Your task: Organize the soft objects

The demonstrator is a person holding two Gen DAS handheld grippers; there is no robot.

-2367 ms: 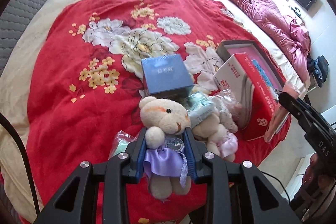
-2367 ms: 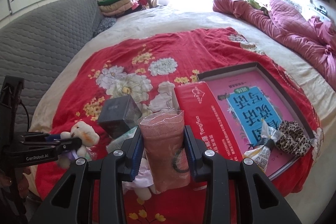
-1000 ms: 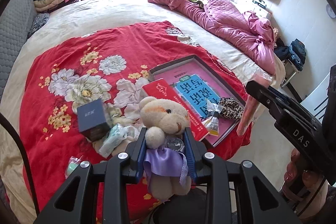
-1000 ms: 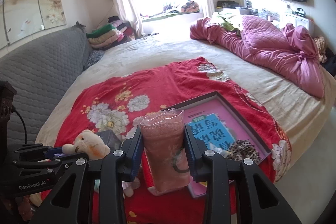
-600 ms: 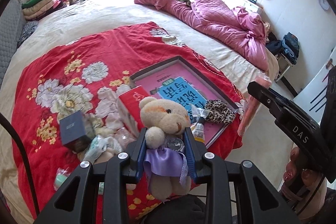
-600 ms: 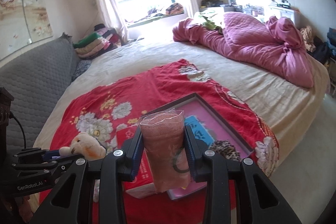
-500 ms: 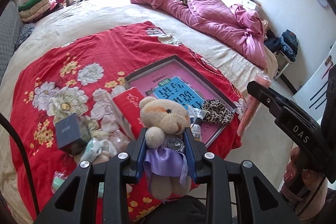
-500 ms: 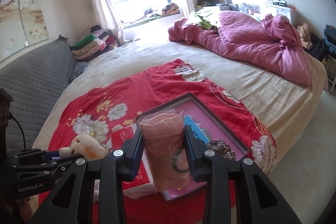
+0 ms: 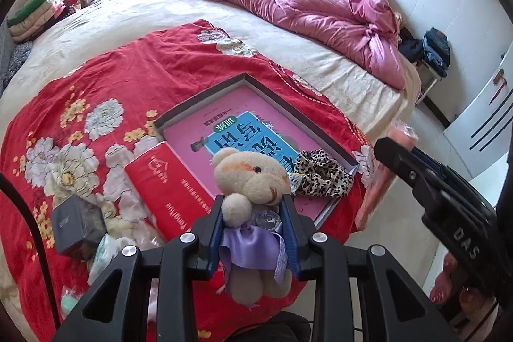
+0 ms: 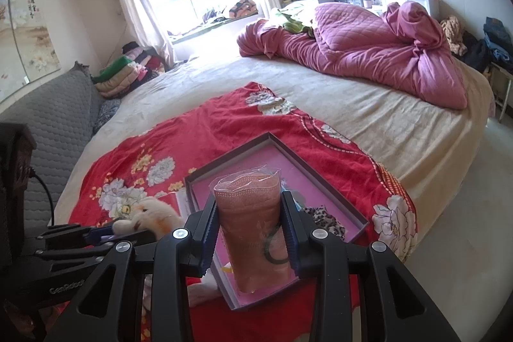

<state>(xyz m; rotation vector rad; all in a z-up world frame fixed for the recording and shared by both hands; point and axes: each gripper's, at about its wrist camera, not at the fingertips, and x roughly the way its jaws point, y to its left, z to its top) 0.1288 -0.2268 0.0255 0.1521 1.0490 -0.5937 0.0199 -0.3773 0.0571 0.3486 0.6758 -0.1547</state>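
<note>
Gripping a teddy bear (image 9: 253, 181), the left hand-held gripper (image 9: 253, 220) is hovering over the red blanket (image 9: 128, 76) beside the tray (image 9: 288, 111). The right hand-held gripper (image 10: 250, 229) is pinching a pink packet (image 10: 253, 223) above that tray (image 10: 320, 178).

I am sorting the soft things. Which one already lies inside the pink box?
The leopard-print scrunchie, in the pink box's near corner; the teddy bear and bagged pink cloth are held in tools.

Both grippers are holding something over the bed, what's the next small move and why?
Probably lower the left gripper and set the teddy bear into the shallow box. The leopard scrunchie already lies there, and pink floor beside it is bare.
</note>
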